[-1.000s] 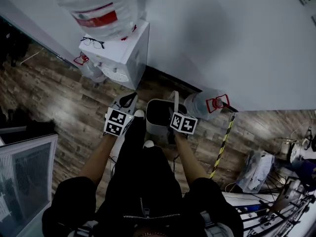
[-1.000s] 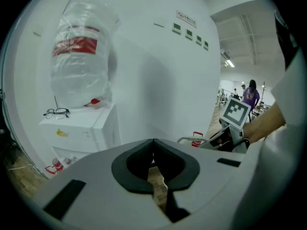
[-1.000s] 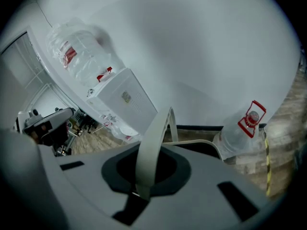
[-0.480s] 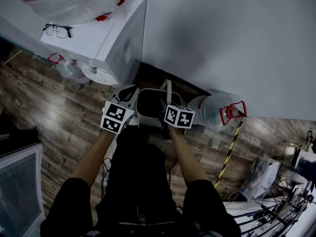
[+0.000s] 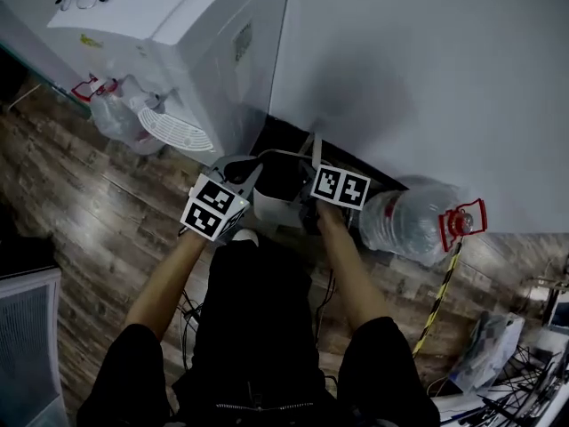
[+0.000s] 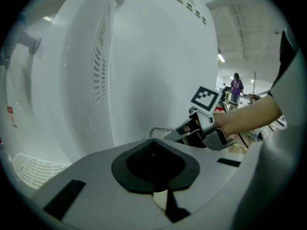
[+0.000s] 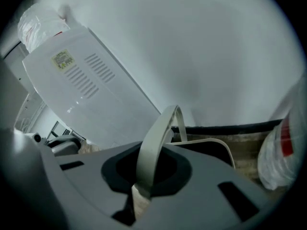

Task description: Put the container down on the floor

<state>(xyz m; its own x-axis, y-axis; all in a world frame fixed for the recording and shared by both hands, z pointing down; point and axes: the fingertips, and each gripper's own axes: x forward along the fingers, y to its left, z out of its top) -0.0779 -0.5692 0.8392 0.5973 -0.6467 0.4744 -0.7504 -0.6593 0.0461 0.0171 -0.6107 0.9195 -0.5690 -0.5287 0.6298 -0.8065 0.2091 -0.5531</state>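
"Where was the container (image 5: pixel 277 183)?"
"At twelve o'clock from the person, low by the wall. The dispenser (image 5: pixel 222 43) stood at ten and the bottle (image 5: pixel 413 222) at three."
"And the grippers?"
"The right gripper (image 7: pixel 152 166) was clenched on its handle (image 7: pixel 160 133). The left gripper (image 6: pixel 154 162) was clamped too, seemingly on the rim, though that view was dim."

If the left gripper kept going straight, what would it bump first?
Probably the white side of the water dispenser, which fills the view straight ahead of the left gripper; how far is unclear.
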